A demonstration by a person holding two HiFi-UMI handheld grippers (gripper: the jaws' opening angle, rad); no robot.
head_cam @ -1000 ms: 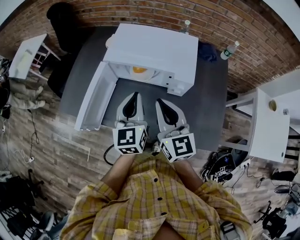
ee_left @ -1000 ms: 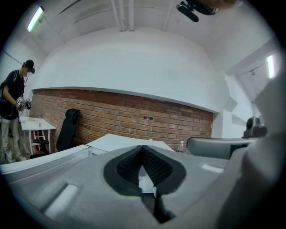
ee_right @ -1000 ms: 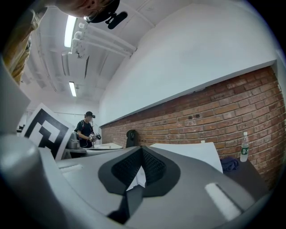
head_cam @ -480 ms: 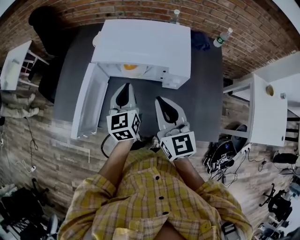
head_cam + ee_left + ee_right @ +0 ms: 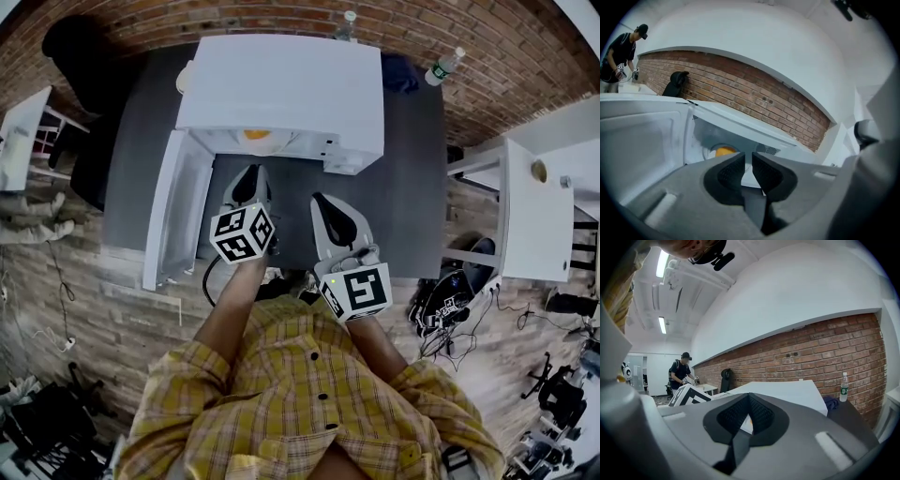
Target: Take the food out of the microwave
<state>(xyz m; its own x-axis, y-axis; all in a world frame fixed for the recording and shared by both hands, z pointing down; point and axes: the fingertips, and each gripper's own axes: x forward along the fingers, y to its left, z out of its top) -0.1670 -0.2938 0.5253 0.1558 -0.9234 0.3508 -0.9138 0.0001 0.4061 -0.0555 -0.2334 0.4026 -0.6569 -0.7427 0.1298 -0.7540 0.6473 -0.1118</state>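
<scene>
The white microwave (image 5: 281,89) stands on a dark grey table (image 5: 412,187), and its door (image 5: 173,211) is swung open to the left. Inside it, orange food (image 5: 257,137) lies on a white plate; the left gripper view shows the food (image 5: 724,151) just beyond the jaws. My left gripper (image 5: 248,173) points into the opening. Its jaws (image 5: 748,154) are opening, with a narrow gap and nothing between them. My right gripper (image 5: 323,202) hovers in front of the microwave's control side. Its jaws (image 5: 749,397) are together and empty.
Two water bottles (image 5: 437,67) (image 5: 348,23) and a blue cloth (image 5: 401,70) sit behind and to the right of the microwave. A white table (image 5: 539,220) stands to the right and a black chair (image 5: 80,47) at the back left. A person (image 5: 621,51) stands far off.
My left gripper has moved forward and down toward the microwave opening and rolled, and its jaws have parted. The right gripper has barely shifted.
</scene>
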